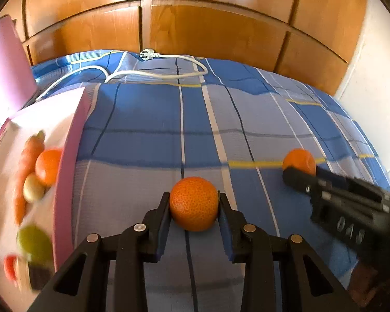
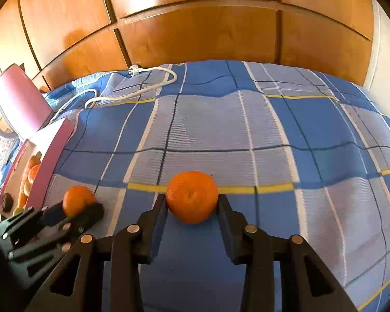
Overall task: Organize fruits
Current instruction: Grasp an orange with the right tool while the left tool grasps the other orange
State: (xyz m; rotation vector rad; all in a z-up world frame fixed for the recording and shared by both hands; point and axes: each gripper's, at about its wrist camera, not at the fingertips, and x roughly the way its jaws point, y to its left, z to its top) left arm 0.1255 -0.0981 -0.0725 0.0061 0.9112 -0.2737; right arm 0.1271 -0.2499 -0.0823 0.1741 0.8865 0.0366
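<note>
Two oranges out: both lie on the bed's checked blue cover (image 1: pixel 148 135), well apart, each between the fingers of one gripper.
Box: the pink-walled box (image 1: pixel 70 150) sits at the left of the bed; it already holds an orange (image 1: pixel 48 166), a carrot (image 1: pixel 26 166), a green fruit (image 1: pixel 33 241) and a few small blurred things I cannot name.
Done: as I judge it, part of the sorting, since several pieces are in the box.
Left: the two loose oranges are yet to go in, if the box is where they belong.
Left gripper: the left gripper (image 1: pixel 193 202) is narrowed onto the near orange (image 1: pixel 193 202), both blue pads against its sides; it grasps the fruit, which sits just beside the box wall and seems to rest on the cover.
Right gripper: the right gripper (image 2: pixel 192 200) clasps the far orange (image 2: pixel 192 196) the same way, fingertips touching both flanks, with the fruit low on the cover by a yellow stripe.
Lift: neither orange looks raised; I cannot tell for certain from these views.
Clutter: a white cable (image 1: pixel 156 72) with its plug lies at the back of the bed, clear of both grippers.
Backdrop: wooden wardrobe doors (image 1: pixel 208 26) stand behind the bed.
</note>
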